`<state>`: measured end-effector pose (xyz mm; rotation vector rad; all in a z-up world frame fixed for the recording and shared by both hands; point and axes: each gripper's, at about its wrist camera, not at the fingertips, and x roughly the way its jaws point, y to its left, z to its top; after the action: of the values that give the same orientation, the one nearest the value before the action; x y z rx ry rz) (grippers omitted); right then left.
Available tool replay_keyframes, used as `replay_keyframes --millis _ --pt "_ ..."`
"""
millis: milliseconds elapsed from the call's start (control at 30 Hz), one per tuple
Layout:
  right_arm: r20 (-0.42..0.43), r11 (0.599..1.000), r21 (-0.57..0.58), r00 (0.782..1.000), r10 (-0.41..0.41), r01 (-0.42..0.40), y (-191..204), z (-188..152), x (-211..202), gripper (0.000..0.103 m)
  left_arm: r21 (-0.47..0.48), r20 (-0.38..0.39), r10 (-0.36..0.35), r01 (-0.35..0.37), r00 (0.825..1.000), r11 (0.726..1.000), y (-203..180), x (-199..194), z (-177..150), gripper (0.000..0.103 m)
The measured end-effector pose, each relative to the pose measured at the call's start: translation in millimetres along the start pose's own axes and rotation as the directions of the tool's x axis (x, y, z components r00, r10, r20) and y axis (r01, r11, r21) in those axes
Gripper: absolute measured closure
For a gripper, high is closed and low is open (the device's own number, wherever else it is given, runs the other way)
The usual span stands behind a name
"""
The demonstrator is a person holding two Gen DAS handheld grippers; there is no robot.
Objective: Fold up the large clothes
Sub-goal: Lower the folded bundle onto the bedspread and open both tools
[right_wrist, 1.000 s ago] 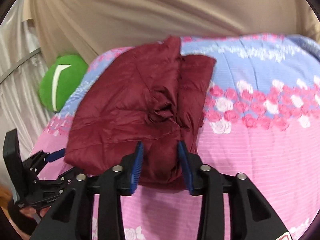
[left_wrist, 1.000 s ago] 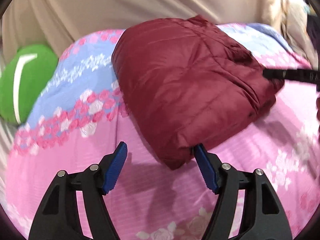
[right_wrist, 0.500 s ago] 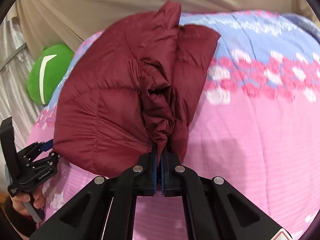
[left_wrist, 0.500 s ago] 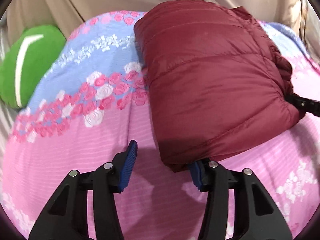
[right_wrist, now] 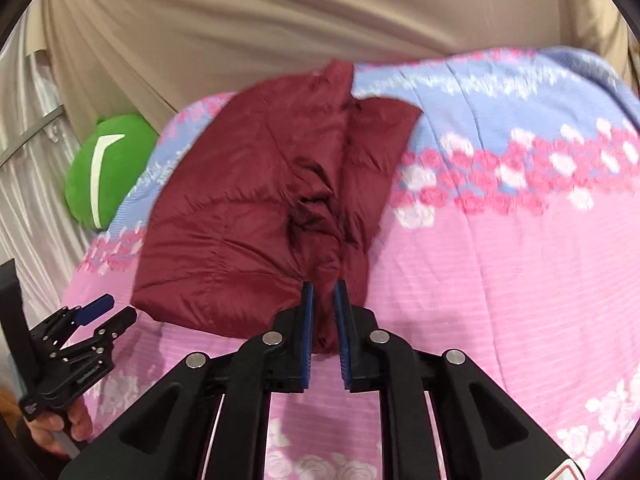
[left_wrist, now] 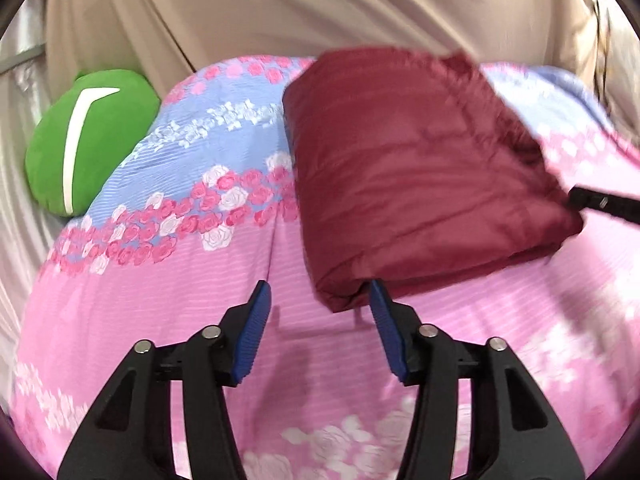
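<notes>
Maroon and quilted, a folded jacket (left_wrist: 420,168) is laid on a pink and blue flowered bedspread (left_wrist: 200,264), with a green cushion (left_wrist: 92,140) at the bed's far left edge. The left gripper (left_wrist: 316,300) is held with fingers spread wide beside the jacket's near corner, nothing between them. A bunched fold of the jacket is enclosed by the nearly closed fingers of the right gripper (right_wrist: 324,292). A beige curtain (right_wrist: 320,20) is hung behind.

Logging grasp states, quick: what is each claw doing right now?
Left claw: open, holding nothing, at the corner of the folded maroon puffer jacket.
Right claw: nearly closed, with a bunched fold of that jacket between its pads.
</notes>
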<state>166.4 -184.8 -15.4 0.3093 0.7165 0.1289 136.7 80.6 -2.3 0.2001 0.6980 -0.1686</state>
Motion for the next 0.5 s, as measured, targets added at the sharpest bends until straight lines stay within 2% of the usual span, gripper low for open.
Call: replay_keyframes --millis 67,167,233,333,400,433,500 --pt "0.023 0.999 -0.04 1.0 -0.001 0.002 15 12 1 0.092 -0.034 0.024 0.012 -0.011 1.0 0.999 -2 -7 9 0.044" --pt "0.05 0.995 -0.099 0.999 -0.005 0.009 31 32 13 0.093 -0.069 0.048 0.018 -0.015 0.999 0.997 -6 -6 27 0.041" --pt "0.038 0.993 -0.117 0.999 -0.021 0.026 36 46 32 0.096 -0.088 0.047 0.023 -0.019 0.999 0.996 -8 3 36 0.041" --pt "-0.018 0.985 -0.101 0.989 -0.145 0.143 17 50 72 0.103 -0.084 0.014 0.059 -0.058 0.998 0.995 -11 23 37 0.04" --pt "-0.059 0.99 -0.053 0.99 -0.131 0.128 -4 44 86 0.103 -0.092 -0.011 0.038 -0.039 0.999 0.995 -12 36 33 0.038" --pt "-0.068 0.992 -0.027 0.99 -0.126 0.125 -12 40 90 0.103 -0.107 -0.023 0.007 -0.01 1.0 0.994 -11 42 30 0.036" --pt "-0.067 0.99 -0.019 0.988 -0.141 0.14 -18 34 92 0.103 -0.118 -0.037 -0.01 0.005 0.999 0.993 -13 48 27 0.036"
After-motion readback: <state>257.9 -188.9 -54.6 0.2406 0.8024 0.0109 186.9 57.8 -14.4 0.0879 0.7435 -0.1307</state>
